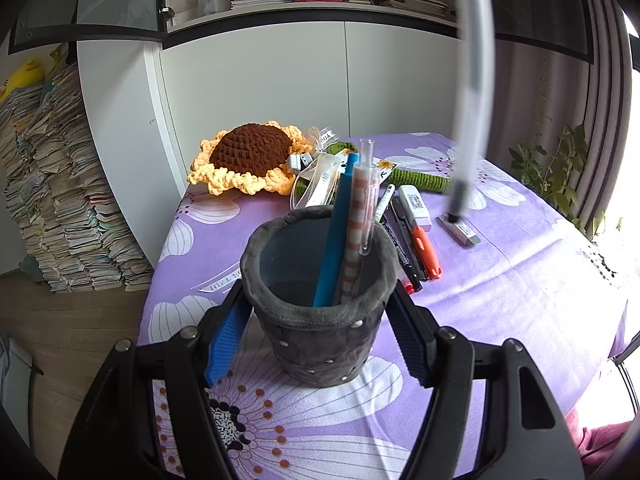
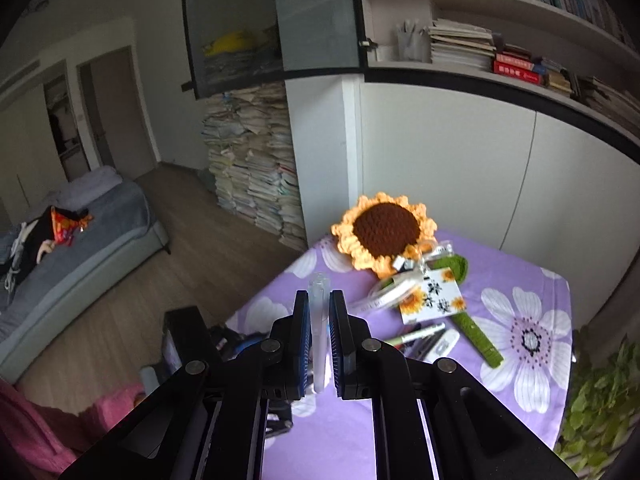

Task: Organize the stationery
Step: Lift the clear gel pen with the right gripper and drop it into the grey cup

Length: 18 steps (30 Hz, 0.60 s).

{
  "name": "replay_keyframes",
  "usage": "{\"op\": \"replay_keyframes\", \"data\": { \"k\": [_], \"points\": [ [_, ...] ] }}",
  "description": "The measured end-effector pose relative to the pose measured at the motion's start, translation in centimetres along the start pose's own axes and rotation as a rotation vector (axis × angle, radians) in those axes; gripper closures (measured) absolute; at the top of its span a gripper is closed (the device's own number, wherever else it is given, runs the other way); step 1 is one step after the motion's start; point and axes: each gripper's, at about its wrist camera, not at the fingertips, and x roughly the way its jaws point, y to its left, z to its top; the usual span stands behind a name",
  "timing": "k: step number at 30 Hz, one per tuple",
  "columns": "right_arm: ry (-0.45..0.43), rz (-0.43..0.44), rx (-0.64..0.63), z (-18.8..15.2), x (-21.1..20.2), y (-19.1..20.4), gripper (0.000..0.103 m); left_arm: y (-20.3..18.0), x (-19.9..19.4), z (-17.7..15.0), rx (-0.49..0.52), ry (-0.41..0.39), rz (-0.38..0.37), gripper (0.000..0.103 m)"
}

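A dark grey felt pen holder stands on the purple flowered tablecloth. My left gripper is shut on it, one blue pad on each side of its wall. Inside lean a blue pen and a checked pen. Above the table, my right gripper is shut on a clear pen that stands upright between the pads. That pen hangs blurred at the upper right of the left wrist view, dark tip down. Loose pens and an eraser lie behind the holder.
A crocheted sunflower with a green stem and a card lies at the back of the table by the white cabinet. A leafy plant borders the table's right side. Stacked papers stand on the floor to the left.
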Motion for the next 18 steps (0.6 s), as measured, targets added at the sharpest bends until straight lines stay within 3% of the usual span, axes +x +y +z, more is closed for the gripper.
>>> {"op": "replay_keyframes", "data": {
  "k": [7, 18],
  "points": [
    [0.008, 0.069, -0.021, 1.5, 4.0, 1.3, 0.092, -0.4, -0.3, -0.1, 0.020, -0.004, -0.020, 0.036],
    [0.135, 0.029, 0.021, -1.3, 9.6, -0.4, 0.092, -0.8, -0.3, -0.1, 0.033, -0.004, -0.021, 0.036]
  ]
}}
